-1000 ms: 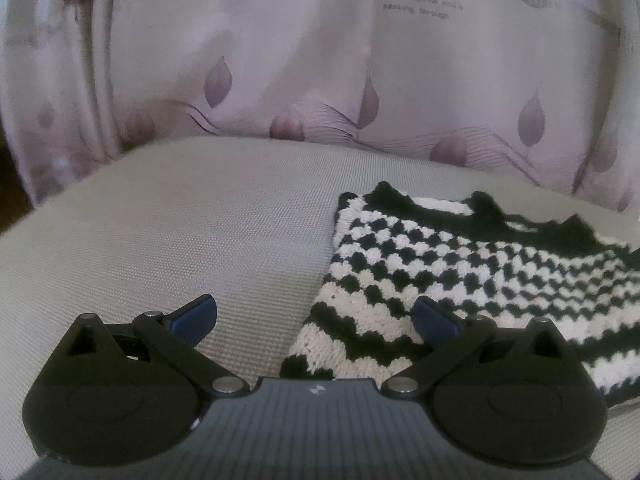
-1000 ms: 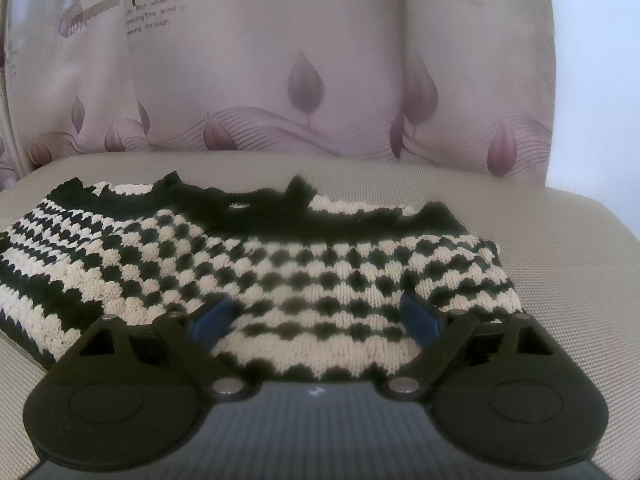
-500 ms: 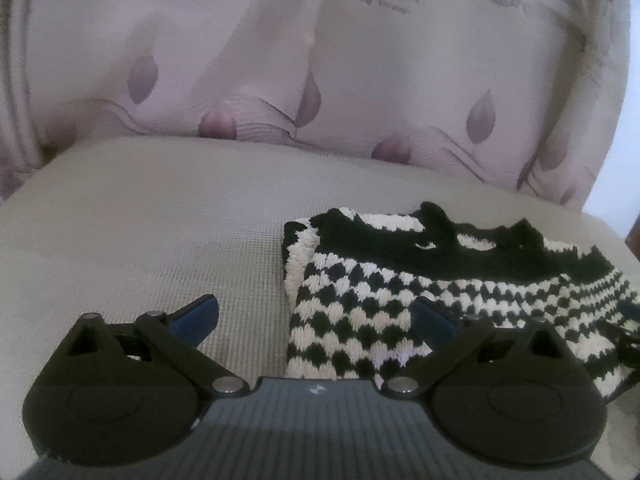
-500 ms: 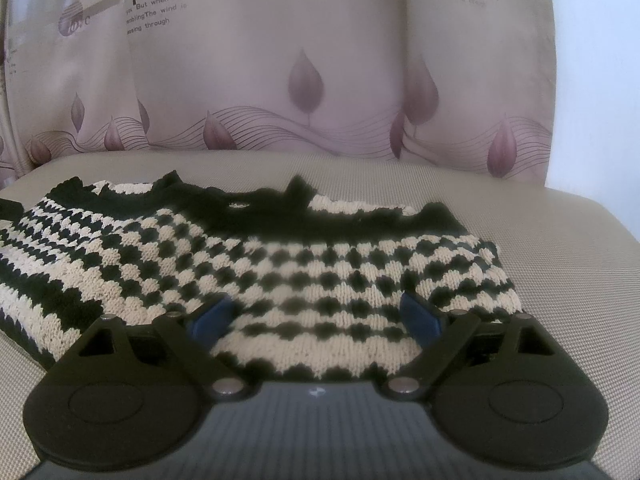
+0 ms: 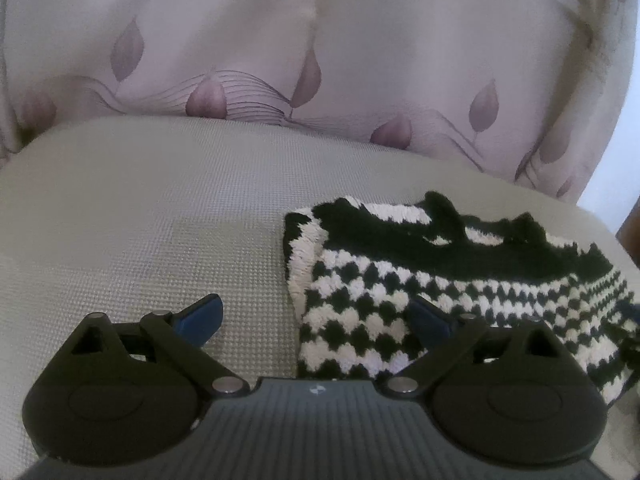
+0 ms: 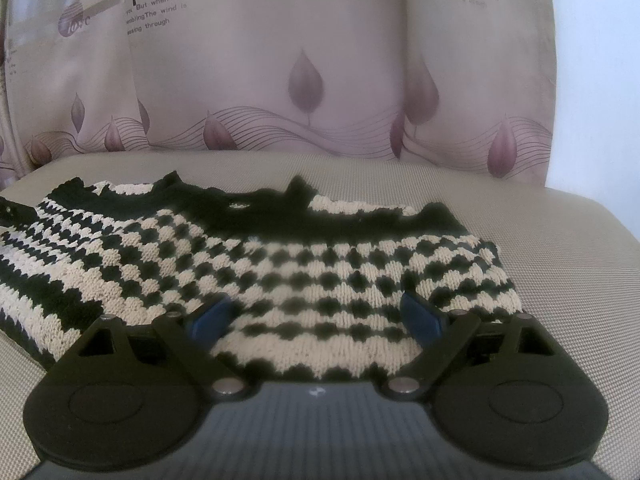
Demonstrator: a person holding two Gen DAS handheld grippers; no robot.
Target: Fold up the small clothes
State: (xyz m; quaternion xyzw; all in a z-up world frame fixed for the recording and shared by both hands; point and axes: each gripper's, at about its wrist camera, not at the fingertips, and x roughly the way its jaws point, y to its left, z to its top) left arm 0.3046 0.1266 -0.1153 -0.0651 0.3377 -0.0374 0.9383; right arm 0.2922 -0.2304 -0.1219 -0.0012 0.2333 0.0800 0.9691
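Observation:
A small black-and-white knitted sweater (image 5: 420,280) lies flat on a beige woven cushion (image 5: 160,220), with its black neck band toward the back. My left gripper (image 5: 316,316) is open at the sweater's left edge: the left pad (image 5: 200,314) is over bare cushion and the right pad (image 5: 430,318) is over the knit. In the right wrist view the sweater (image 6: 300,264) spreads across the middle. My right gripper (image 6: 316,316) is open low over its near hem, nothing pinched between the pads.
A pink curtain with a leaf print (image 6: 304,80) hangs close behind the cushion. Bare cushion (image 6: 560,260) lies to the right of the sweater and to its left. A dark part of the other tool pokes in at the left edge (image 6: 12,210).
My left gripper has swung toward the sweater, whose left edge now sits between its fingers with more of the garment showing. The right gripper has stayed still.

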